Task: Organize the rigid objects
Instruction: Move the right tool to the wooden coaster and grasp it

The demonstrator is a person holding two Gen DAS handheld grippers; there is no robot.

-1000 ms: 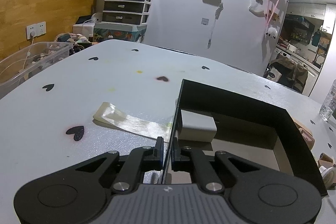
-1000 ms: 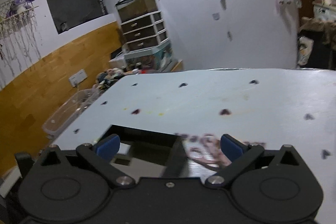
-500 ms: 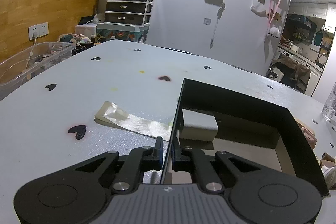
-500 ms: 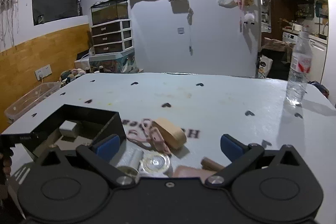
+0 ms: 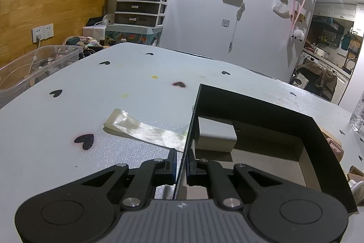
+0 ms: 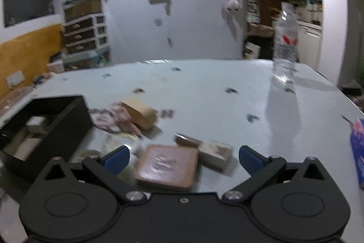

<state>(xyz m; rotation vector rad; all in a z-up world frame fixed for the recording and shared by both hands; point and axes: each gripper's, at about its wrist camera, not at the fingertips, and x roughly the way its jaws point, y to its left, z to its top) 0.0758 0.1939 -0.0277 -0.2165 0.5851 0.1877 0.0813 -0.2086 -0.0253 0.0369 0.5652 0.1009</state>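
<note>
My left gripper (image 5: 180, 165) is shut on the near left wall of a black open box (image 5: 257, 108), which rests on the pale table. Inside the box lies a grey rectangular block (image 5: 216, 137). In the right wrist view, which is blurred, my right gripper (image 6: 183, 155) stands open above a brown square pad (image 6: 167, 165). A small tan block (image 6: 215, 152) and a dark bar (image 6: 187, 140) lie just beyond it. A tan rounded block (image 6: 140, 113) sits on pink clips (image 6: 113, 118) next to the black box (image 6: 56, 122).
A clear strip of film (image 5: 141, 129) lies left of the box. A water bottle (image 6: 285, 44) stands at the table's far right. A blue patterned packet (image 6: 358, 149) lies at the right edge. A clear plastic bin (image 5: 34, 67) stands beyond the left edge.
The right gripper swung right and sank toward the loose items; the brown pad now lies between its open fingers. The left gripper kept its hold on the box wall.
</note>
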